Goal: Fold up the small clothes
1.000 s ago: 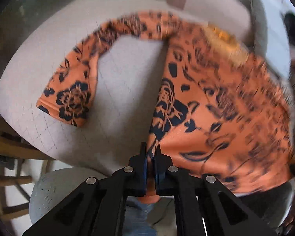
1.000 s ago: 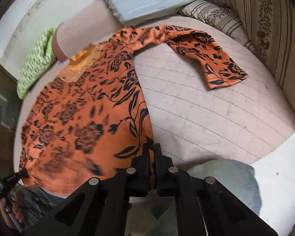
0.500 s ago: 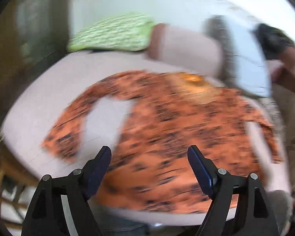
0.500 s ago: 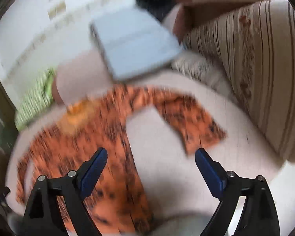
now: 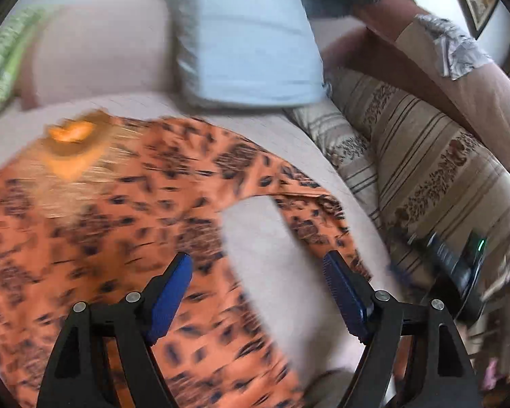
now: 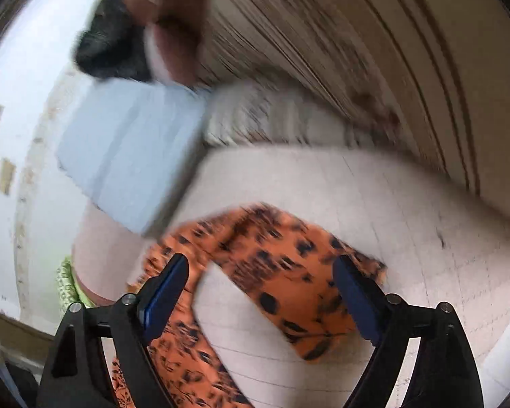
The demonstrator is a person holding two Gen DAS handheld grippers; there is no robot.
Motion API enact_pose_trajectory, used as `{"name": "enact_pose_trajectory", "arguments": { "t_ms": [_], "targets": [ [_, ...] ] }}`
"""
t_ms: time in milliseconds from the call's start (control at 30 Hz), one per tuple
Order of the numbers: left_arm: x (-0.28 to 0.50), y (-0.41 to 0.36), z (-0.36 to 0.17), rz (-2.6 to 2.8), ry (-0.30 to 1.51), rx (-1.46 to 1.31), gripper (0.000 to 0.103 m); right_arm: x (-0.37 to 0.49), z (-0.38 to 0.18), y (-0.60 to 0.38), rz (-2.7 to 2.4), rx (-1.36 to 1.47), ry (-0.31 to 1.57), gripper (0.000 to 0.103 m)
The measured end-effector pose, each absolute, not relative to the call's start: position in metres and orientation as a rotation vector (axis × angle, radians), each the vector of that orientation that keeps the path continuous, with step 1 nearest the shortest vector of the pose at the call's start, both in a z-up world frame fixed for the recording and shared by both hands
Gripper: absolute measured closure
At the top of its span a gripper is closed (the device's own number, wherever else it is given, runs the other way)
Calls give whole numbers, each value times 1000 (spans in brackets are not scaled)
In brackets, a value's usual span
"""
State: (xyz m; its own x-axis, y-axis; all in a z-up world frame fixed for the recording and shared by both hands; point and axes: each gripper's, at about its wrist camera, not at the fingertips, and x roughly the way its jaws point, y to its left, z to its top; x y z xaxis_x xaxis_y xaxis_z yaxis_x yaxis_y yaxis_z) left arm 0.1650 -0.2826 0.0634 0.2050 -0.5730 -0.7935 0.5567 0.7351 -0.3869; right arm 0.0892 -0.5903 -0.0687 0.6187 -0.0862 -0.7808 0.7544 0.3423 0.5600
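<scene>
**Orange top laid flat, both tools empty above it**

Although the pictures are smeared with motion, the orange black-flowered top plainly lies spread on the pale quilted cushion of the sofa, front down or up I cannot tell, its neck opening toward the far backrest. The right-hand sleeve curves out and bends back toward the near edge, bare cushion showing between it and the body.

The left gripper hangs above the body's right side and that gap — its blue pads spread wide, slightly narrowing, with nothing pinched between them. The right gripper sits over the sleeve's cuff end, jaws wide too and drawing inward, the cloth seen between them but lying below, not pressed.

By the look of it the fabric is thin, light and floppy — it will drape and slide rather than hold a crease, and a one-layer pinch may slip on the smooth weave. I'd judge the best holds to be the cuff edge and the shoulder seam for folding the sleeve in over the body; a hem corner would suit the later fold. A pale blue pillow and a striped cushion crowd the far right, so the sleeve should be swung inward, away from them.
</scene>
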Motion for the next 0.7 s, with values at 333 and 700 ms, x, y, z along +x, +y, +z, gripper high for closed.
{"name": "enact_pose_trajectory", "arguments": {
  "t_ms": [333,700],
  "targets": [
    [237,-462,-40,-859,1400,-81,25,58,-128,-603,-724,1272,794,34],
    [293,-530,-159,-551,1553,-271,97,54,-134,-613,-722,1296,795,34]
  ]
}}
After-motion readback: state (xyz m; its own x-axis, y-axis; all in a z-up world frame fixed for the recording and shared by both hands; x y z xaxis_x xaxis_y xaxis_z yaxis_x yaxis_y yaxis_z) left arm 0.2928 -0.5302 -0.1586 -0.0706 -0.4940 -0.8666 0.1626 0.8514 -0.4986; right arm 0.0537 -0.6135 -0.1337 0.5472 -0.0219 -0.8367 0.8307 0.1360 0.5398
